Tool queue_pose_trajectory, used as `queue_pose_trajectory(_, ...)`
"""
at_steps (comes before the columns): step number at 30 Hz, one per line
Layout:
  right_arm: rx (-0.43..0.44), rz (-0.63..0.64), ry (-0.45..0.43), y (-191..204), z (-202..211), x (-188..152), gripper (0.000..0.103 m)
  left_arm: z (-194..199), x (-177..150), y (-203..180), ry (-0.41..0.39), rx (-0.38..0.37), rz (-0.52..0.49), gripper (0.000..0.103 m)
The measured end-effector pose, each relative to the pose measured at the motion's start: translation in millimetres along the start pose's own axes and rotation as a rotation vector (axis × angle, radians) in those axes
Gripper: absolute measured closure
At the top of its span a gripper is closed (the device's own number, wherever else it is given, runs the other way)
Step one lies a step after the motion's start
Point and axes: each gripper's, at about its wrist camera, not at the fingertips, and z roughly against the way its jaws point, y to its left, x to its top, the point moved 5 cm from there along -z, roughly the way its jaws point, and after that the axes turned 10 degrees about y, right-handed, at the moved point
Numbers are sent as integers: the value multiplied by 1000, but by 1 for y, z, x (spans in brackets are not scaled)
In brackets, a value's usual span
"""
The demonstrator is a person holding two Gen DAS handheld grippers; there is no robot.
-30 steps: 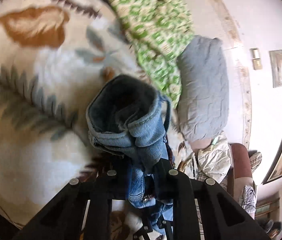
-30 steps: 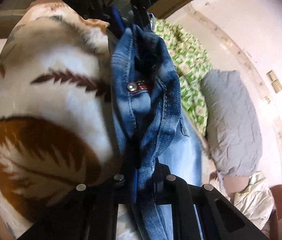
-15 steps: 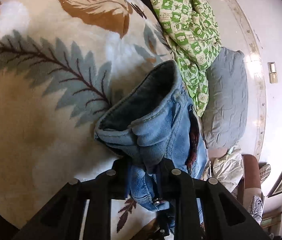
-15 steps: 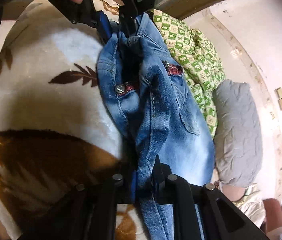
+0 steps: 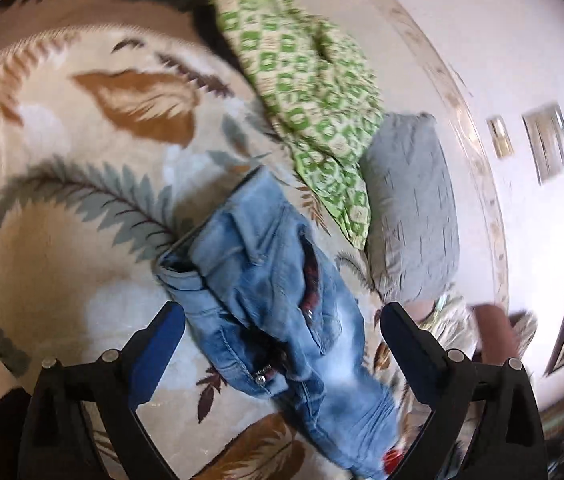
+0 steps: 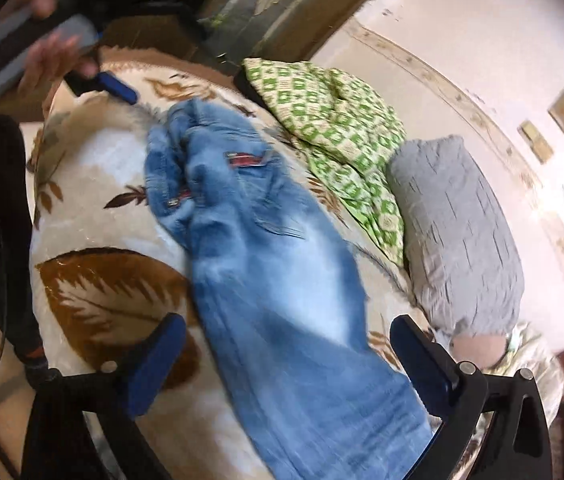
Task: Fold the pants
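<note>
A pair of faded light-blue denim pants [image 6: 266, 264] lies loose on the cream plush blanket printed with brown and grey-green leaves [image 5: 62, 300], its waistband bunched at the far left and its legs running toward the near right, out of the bottom of both views. Both tools are spread wide and grip nothing: the left gripper [image 5: 282, 320] hovers over the crumpled waist with the metal button [image 5: 260, 379] just below its centre, and the right gripper [image 6: 288, 340] hovers over the thigh section; in the right wrist view the left gripper also shows as a blurred blue pad at the far left edge of the blanket. The step in hand is, by my judgement, flattening the garment before any fold, since the waistband is rumpled and doubled on itself. To do it well, each tool should pinch one outer corner of the waistband, taking a single layer edge and not the whole wad, then draw the corners apart and lay them flat. Pulling too high would drag the legs toward the green-and-cream checked quilt [image 6: 334, 120] and the grey wrinkled pillow [image 6: 458, 236], which lie just to the right, so keep the pull low and short. Both pictures are blurred, so seam detail is unclear.
</note>
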Motion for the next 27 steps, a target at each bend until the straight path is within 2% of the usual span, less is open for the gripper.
queue_pose_trajectory(3,43,-132,22,-33,9,-14,0,-14,-4,-29,7,9,-110,5)
queue_pose_trajectory(7,168,-500,39,-77,24,-56,0,-36,-29,-85,90,-6,-378,5)
queue_pose_trajectory(11,195,-872,44,-97,41,-115,0,-77,-77,-148,237,-48,-687,5)
queue_pose_trajectory(14,219,-1131,28,-101,51,-157,0,-110,-114,-187,390,-92,-902,5)
queue_pose_trajectory(20,218,-1560,-39,-107,57,-238,0,-166,-168,-253,723,-240,-1191,5)
queue_pose_trajectory(25,255,-1794,-112,-118,41,-280,0,-203,-193,-287,811,-253,-1435,5)
queue_pose_trajectory(27,268,-1859,-124,-121,30,-292,0,-221,-202,-295,842,-224,-1518,5)
